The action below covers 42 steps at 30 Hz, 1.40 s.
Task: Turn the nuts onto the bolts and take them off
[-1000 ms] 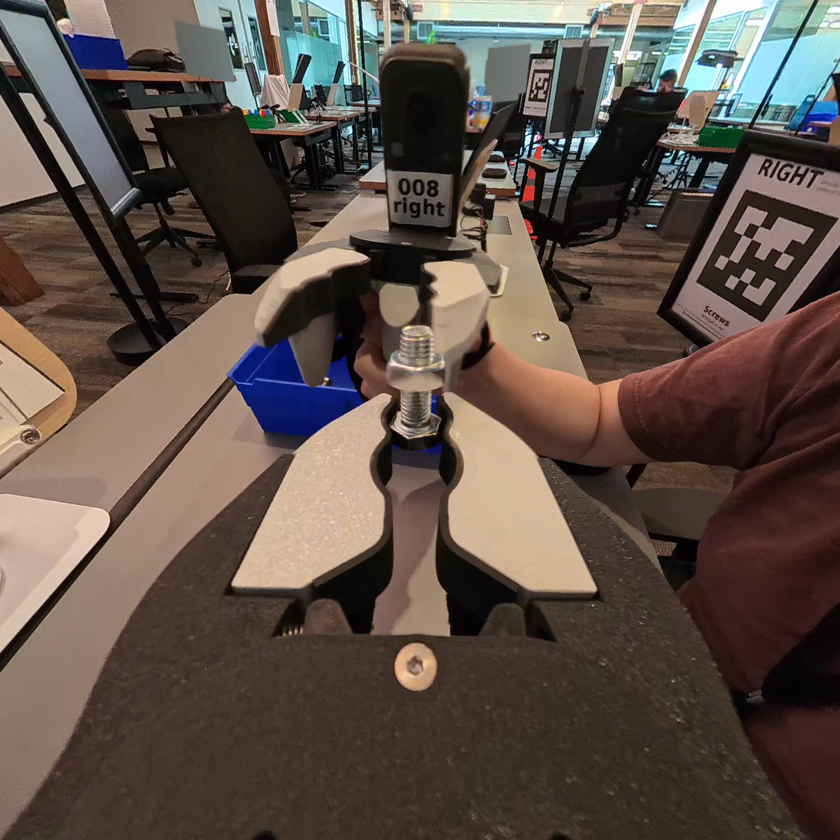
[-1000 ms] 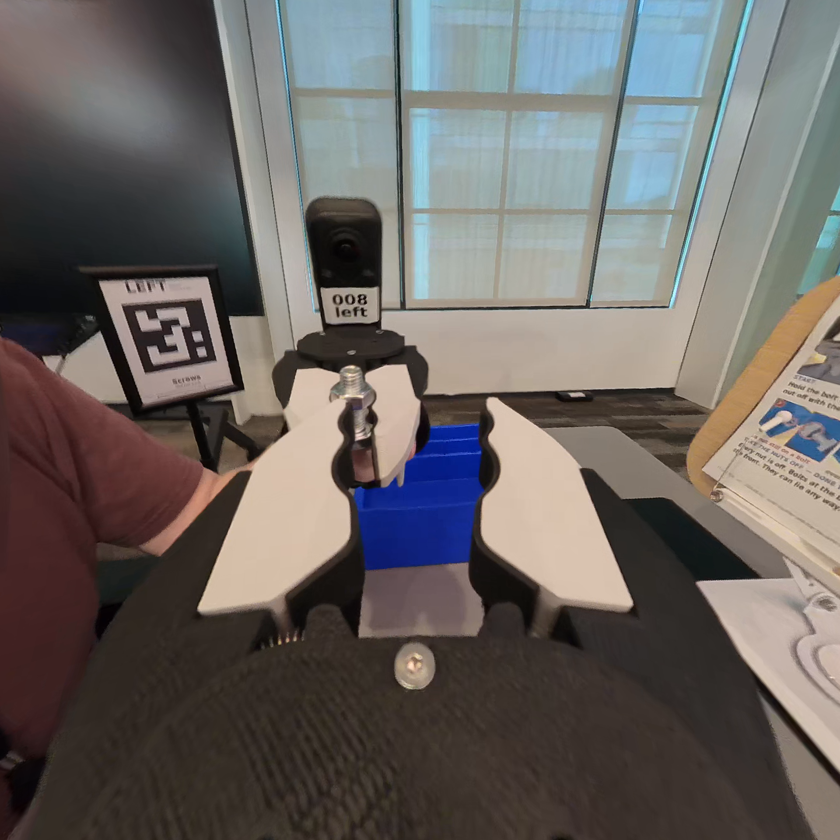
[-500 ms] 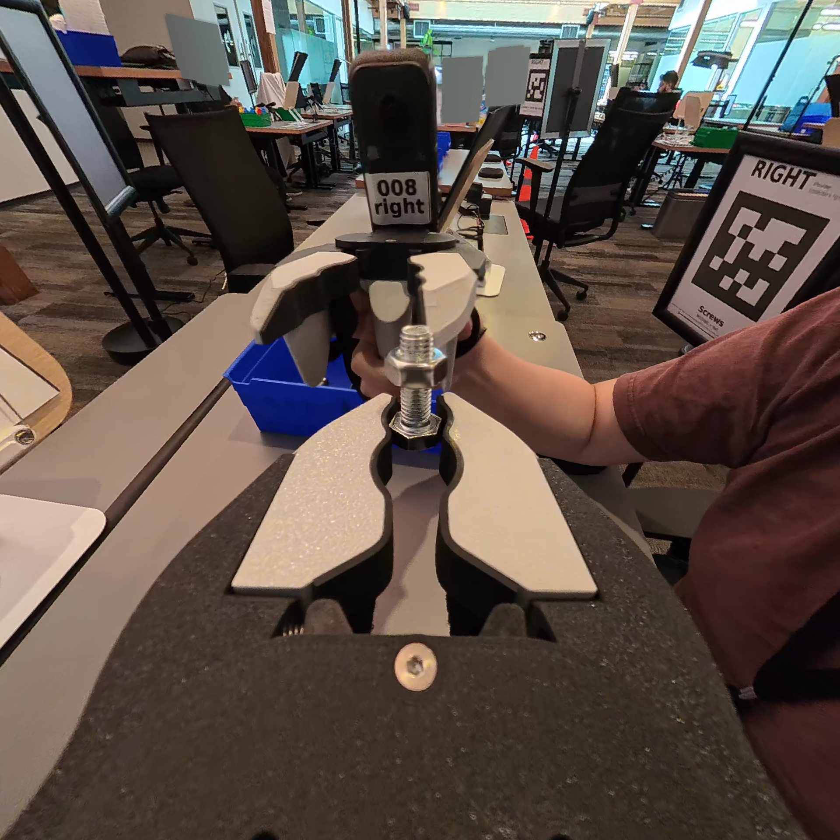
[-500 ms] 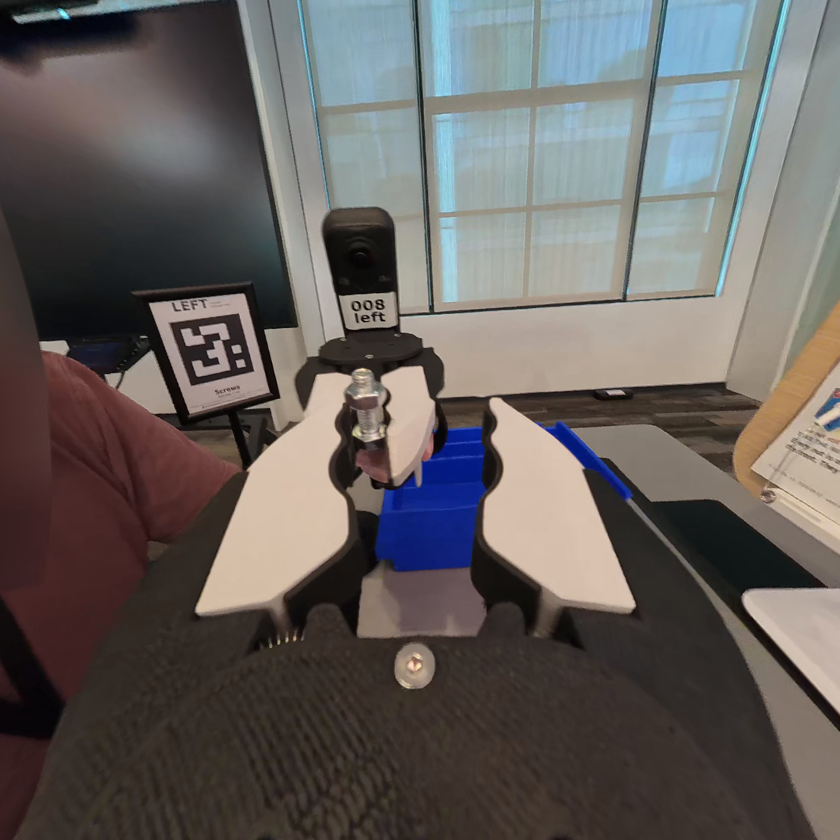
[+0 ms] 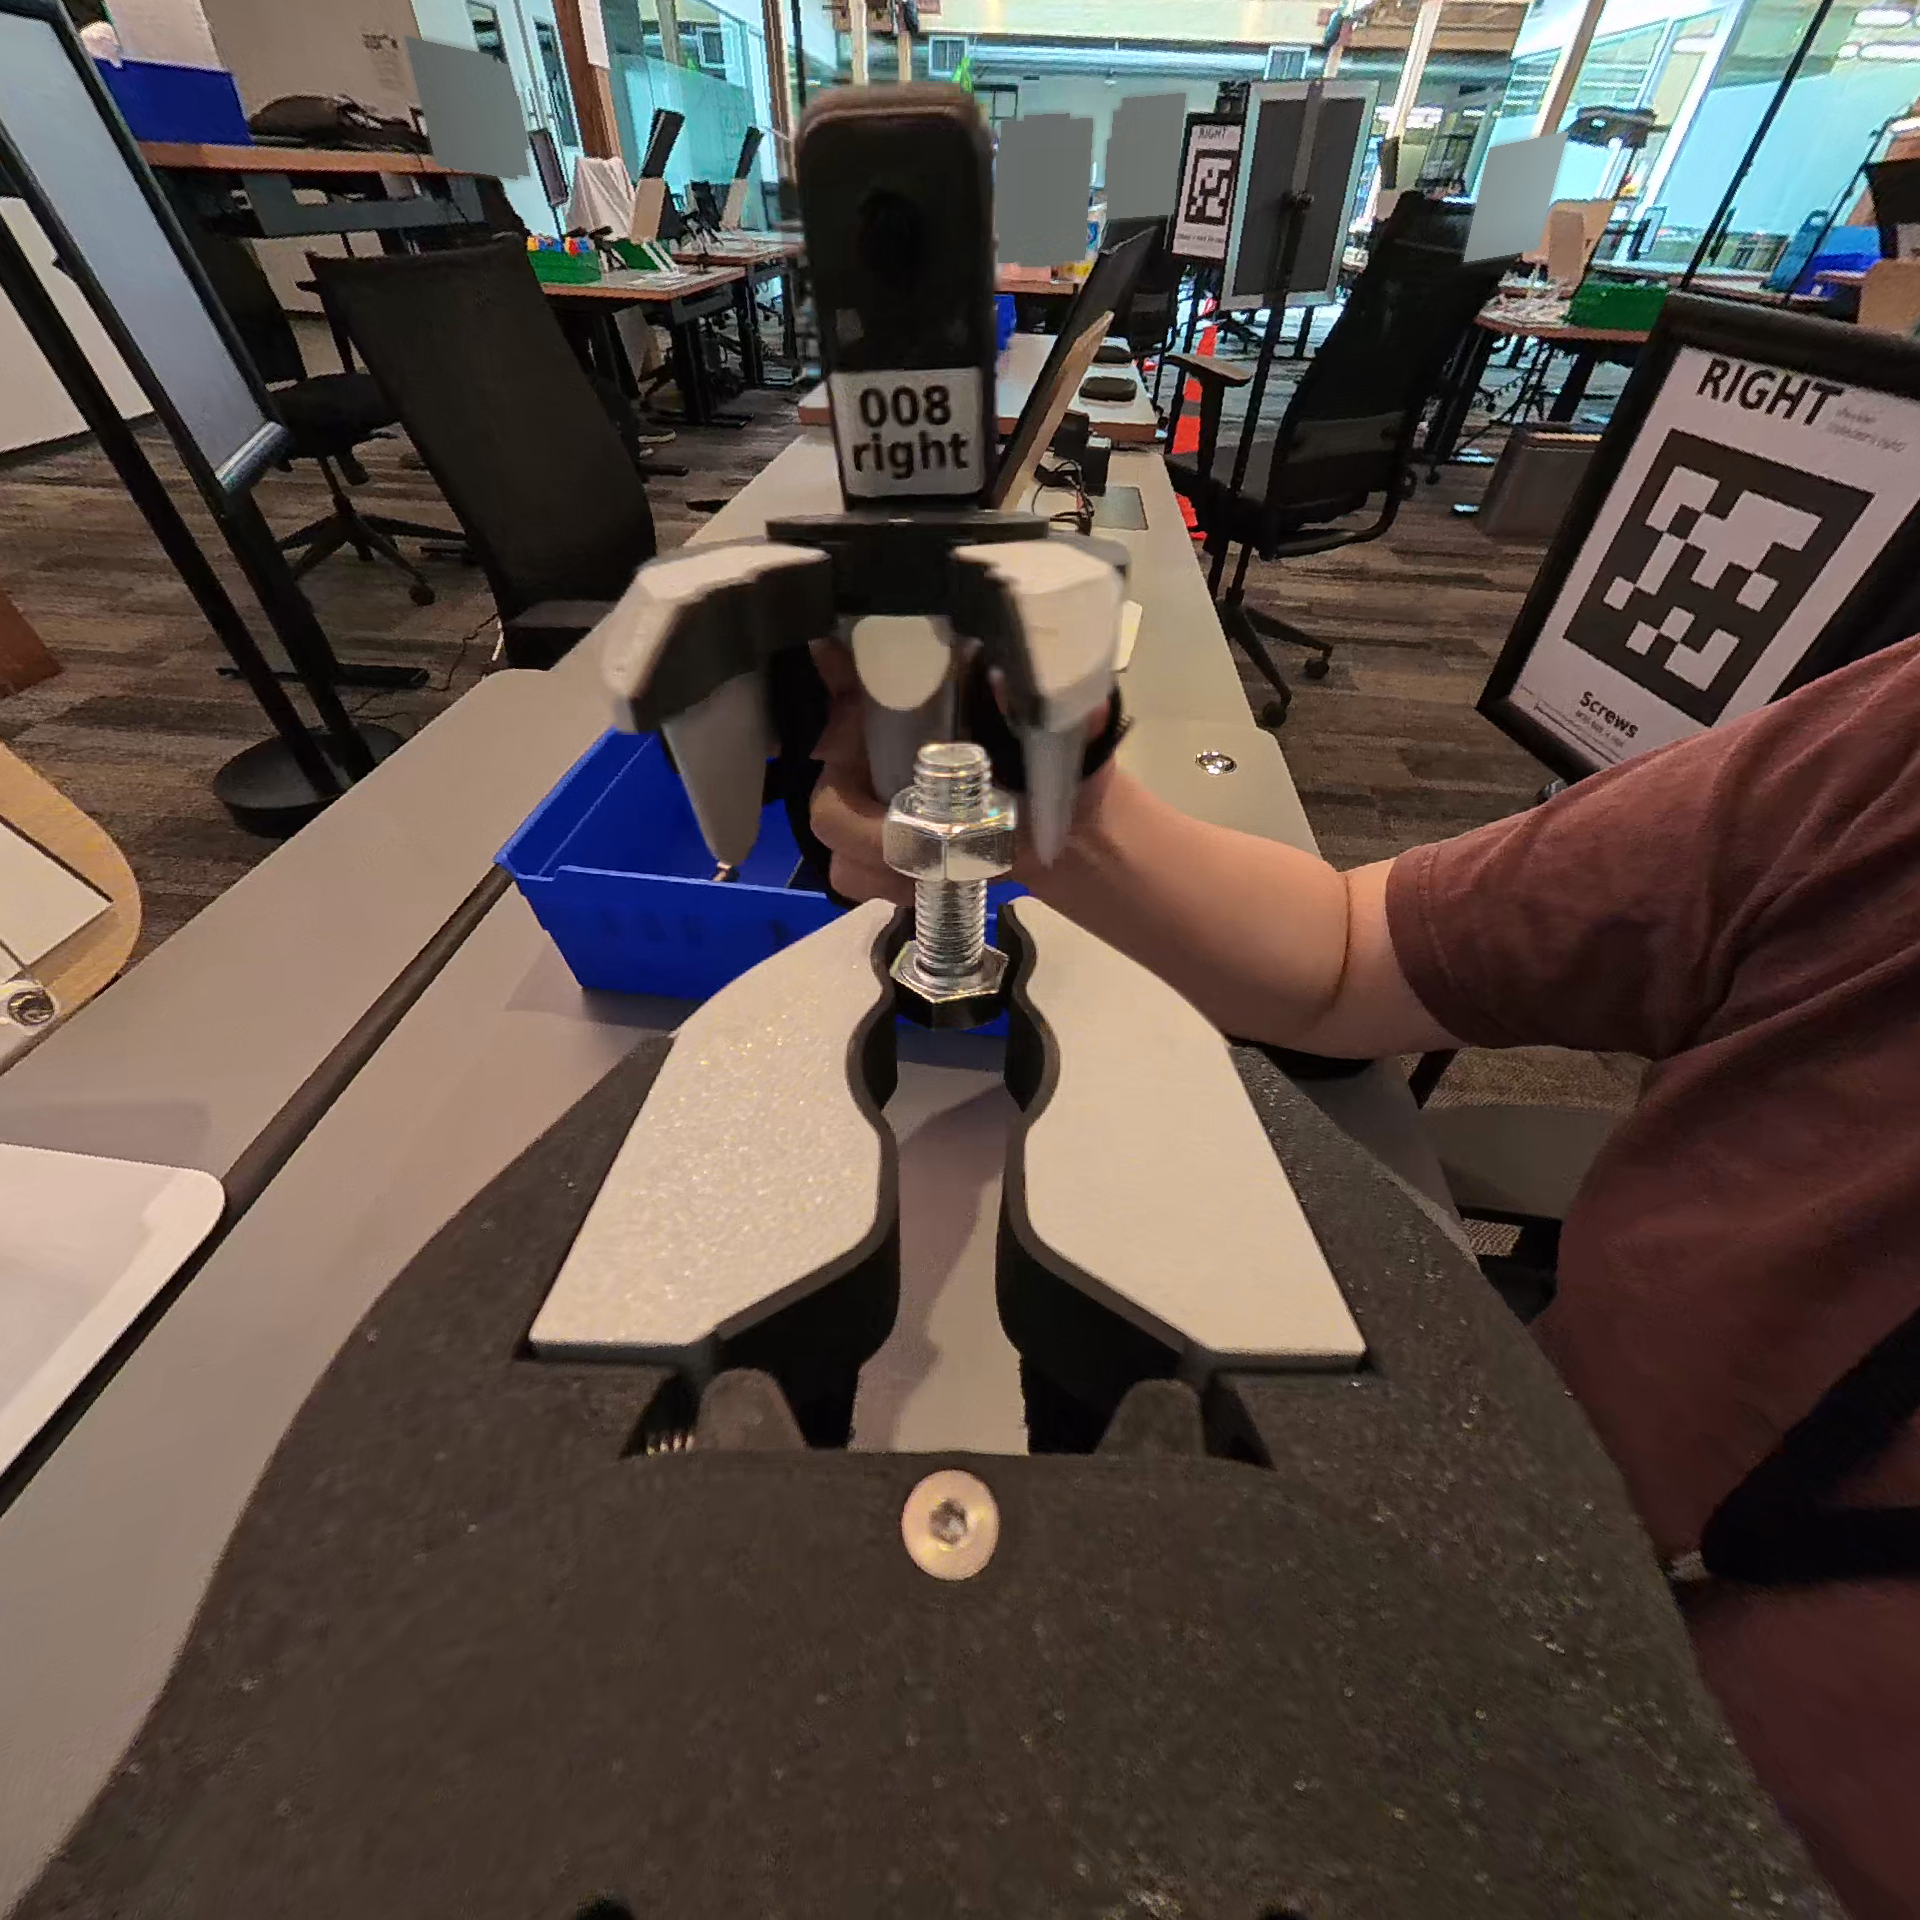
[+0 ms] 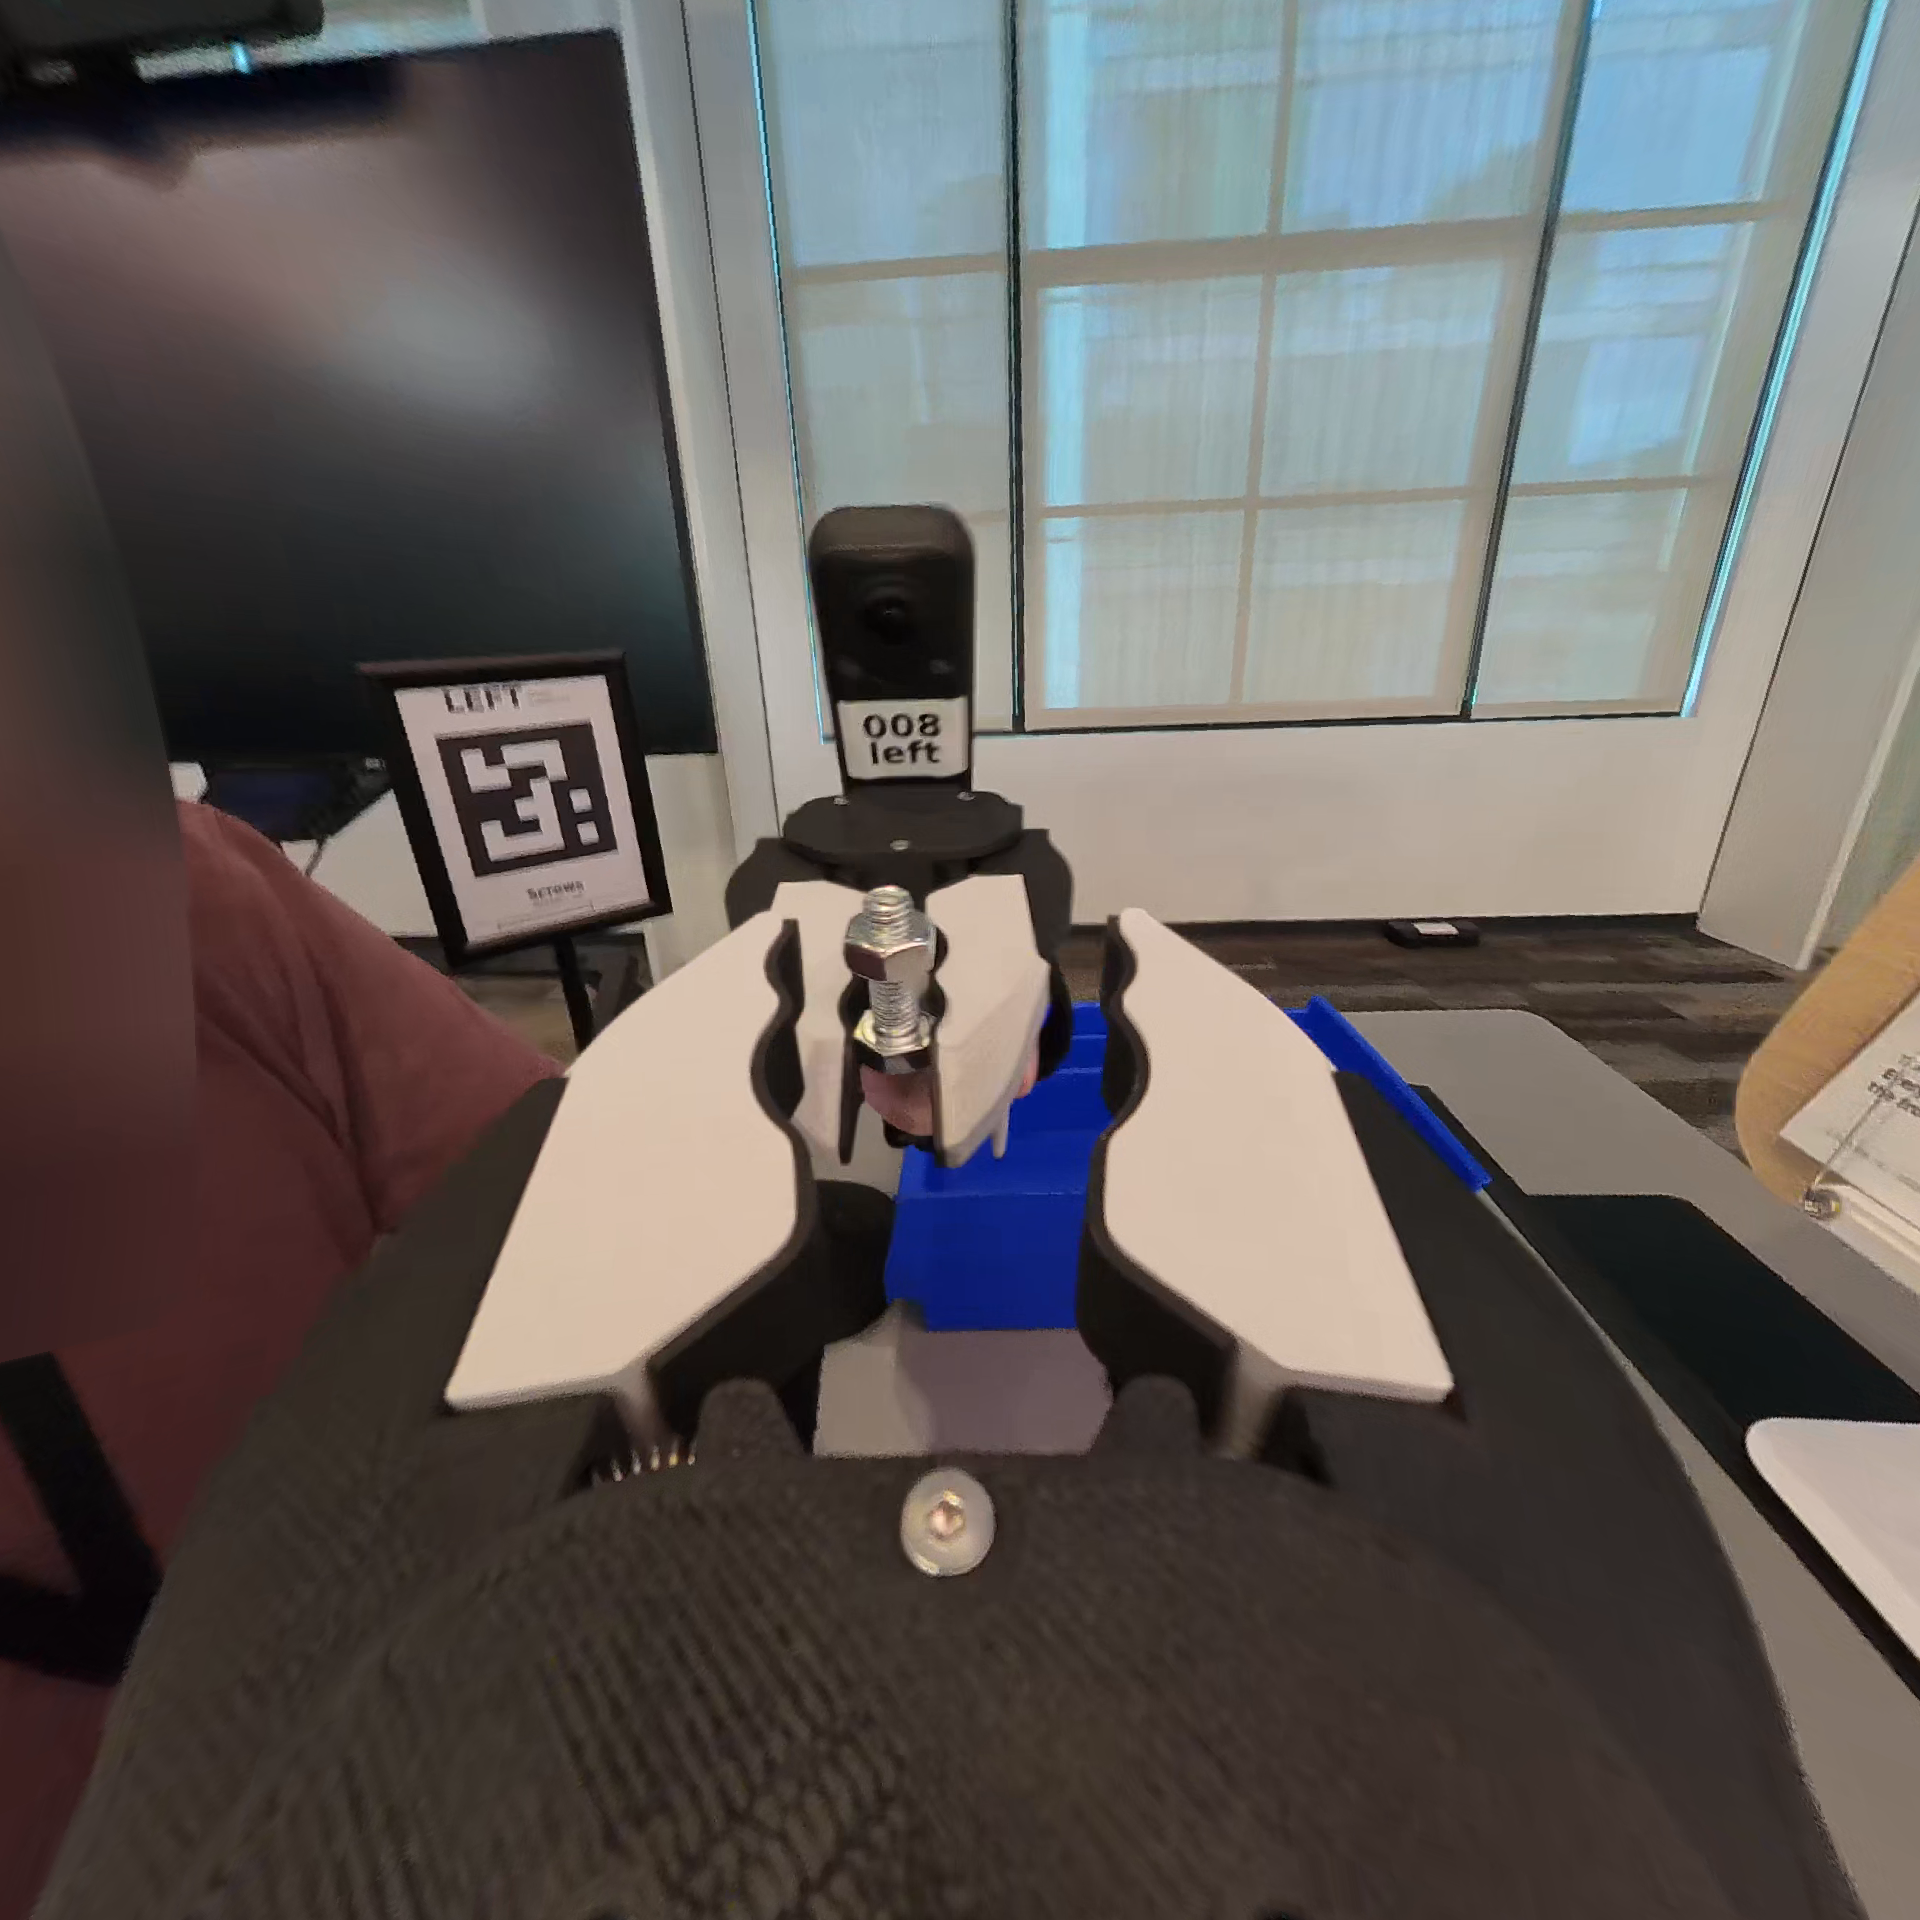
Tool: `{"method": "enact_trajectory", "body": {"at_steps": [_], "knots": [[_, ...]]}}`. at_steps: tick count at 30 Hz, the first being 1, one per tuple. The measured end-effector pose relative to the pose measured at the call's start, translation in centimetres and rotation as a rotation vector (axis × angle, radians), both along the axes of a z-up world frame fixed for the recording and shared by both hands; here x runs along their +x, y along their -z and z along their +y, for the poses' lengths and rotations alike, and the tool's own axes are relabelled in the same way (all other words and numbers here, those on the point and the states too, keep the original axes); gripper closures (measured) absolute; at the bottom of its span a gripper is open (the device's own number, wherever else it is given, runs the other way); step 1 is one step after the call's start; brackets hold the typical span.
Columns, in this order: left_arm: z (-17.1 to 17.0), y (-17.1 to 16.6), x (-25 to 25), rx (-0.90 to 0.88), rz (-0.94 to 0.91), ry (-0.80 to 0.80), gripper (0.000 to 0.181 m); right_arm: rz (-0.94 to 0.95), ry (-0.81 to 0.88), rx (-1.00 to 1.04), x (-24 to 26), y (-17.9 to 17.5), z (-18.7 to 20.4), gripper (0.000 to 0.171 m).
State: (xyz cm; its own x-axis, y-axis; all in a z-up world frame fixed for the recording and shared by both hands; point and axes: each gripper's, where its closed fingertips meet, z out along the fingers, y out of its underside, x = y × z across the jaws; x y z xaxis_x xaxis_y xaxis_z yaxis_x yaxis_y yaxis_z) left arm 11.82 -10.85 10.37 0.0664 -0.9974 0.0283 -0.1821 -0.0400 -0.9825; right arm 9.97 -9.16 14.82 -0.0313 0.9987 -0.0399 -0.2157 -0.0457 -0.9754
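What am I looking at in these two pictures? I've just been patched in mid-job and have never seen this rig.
There is no robot here. A person holds a hand-operated two-finger gripper in each hand, and each one carries a camera looking forward along its own fingers.

The left wrist view shows the left gripper up close, shut on the hex head of an upright bolt. A nut sits on the thread near the top. Facing it is the right gripper, open, fingers either side of the bolt's top without gripping.

The right wrist view is the reverse angle: wide-apart grey fingers in front, the bolt and the left gripper beyond.

Underneath is a grey table with a blue bin; its contents are not visible. Framed marker signs stand nearby.
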Motion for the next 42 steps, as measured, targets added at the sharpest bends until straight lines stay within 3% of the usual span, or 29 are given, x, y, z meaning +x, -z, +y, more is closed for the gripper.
{"method": "enact_trajectory", "body": {"at_steps": [4, 8, 13, 20, 25, 31, 37, 42], "knots": [[-0.3, 0.1, 0.3, -0.01, -0.002, 0.019, 0.166, -0.041, 0.066, 0.062, -0.9, 0.6, 0.1, 0.116], [-0.4, -0.2, 0.1, -0.012, -0.013, 0.024, 0.166, 0.003, 0.065, -0.037, 0.7, 0.4, 1.9, 0.119], [-0.2, -0.1, 0.1, -0.017, -0.012, 0.015, 0.166, -0.02, 0.005, 0.029, -1.0, 0.2, -0.7, 0.115], [-0.6, -0.5, -0.1, -0.019, -0.02, 0.029, 0.166, -0.006, 0.045, -0.077, 0.3, 0.7, 1.9, 0.118], [-0.4, -0.2, 0.0, -0.007, -0.005, 0.019, 0.166, -0.001, -0.039, 0.003, -1.3, 0.2, -1.2, 0.115], [-0.5, -0.4, -0.1, -0.011, -0.015, 0.023, 0.166, -0.008, 0.02, -0.082, -0.1, 0.8, 1.5, 0.116], [-0.2, -0.2, -0.1, -0.008, -0.005, 0.01, 0.166, -0.023, 0.002, 0.017, -1.3, 0.2, -0.9, 0.114], [-0.4, -0.2, 0.1, -0.008, -0.006, 0.012, 0.166, -0.027, 0.03, -0.055, -0.4, 0.8, 1.1, 0.117]]}}
